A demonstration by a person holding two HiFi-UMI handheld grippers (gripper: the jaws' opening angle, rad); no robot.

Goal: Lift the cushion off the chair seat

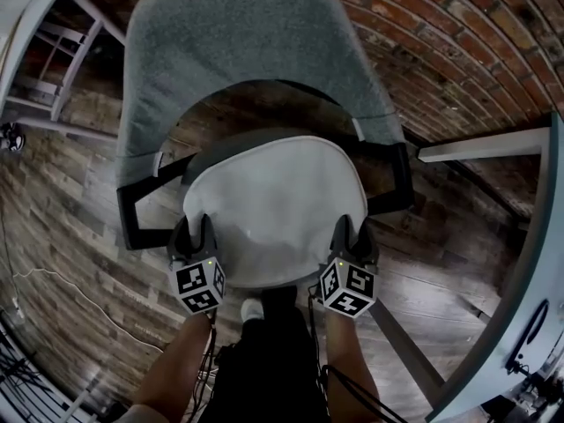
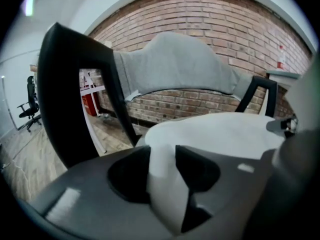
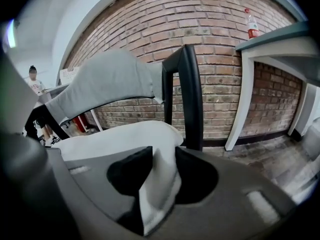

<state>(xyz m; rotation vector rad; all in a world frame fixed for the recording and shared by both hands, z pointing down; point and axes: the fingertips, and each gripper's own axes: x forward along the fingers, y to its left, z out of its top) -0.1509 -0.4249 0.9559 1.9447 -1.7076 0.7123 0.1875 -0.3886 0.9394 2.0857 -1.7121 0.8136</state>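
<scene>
Two grippers clamp the front edge of the cushion (image 1: 278,203), one at each front corner. The left gripper (image 1: 193,229) has its dark jaws closed on a soft white fold. In the left gripper view, that fold bulges up between the pads as a thick, rounded ridge. The right gripper (image 1: 353,229) does the same on its side: its own view shows the pale fabric squeezed into a narrow, creased wedge between the jaws. Each gripper carries a cube (image 1: 199,285) printed with black-and-white square markers.

White, smooth and roughly shield-shaped with rounded corners, the cushion lies over the chair seat (image 1: 216,151). The seat's dark grey rim shows as a curved band behind it. A wide, arched backrest (image 1: 238,33) in nubbly grey cloth curves above the seat. Angular black armrests (image 1: 132,211) with a hard, matt look stand at either side. Below is a floor (image 1: 70,236) of wood-grain planks, and behind is a rough red brick wall (image 1: 458,33). In the right gripper view a clear bottle (image 3: 252,24) stands on a table (image 3: 280,36) with white legs.
</scene>
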